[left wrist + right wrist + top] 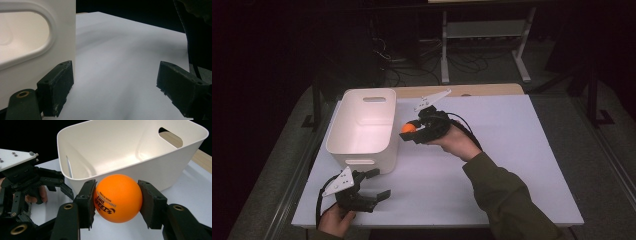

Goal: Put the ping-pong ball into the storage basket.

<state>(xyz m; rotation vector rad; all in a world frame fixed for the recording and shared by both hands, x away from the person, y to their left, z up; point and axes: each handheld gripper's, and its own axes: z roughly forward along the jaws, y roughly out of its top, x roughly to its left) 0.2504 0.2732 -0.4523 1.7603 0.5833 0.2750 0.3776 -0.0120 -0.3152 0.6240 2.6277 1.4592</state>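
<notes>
The right claw (116,200) grips 1 orange ball (118,198) just short of the bin (175,157), so next it must clear the rim and release; the left claw (115,87) gapes empty.

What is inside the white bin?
Nothing shows inside the bin: bare white walls and floor. The near wall hides a little of the floor. The ball is outside, in the right gripper.

The high view is looking forward and down over the table (492,165). Both gripper views are looking closely along their jaws, sharing the bin (140,152).
</notes>
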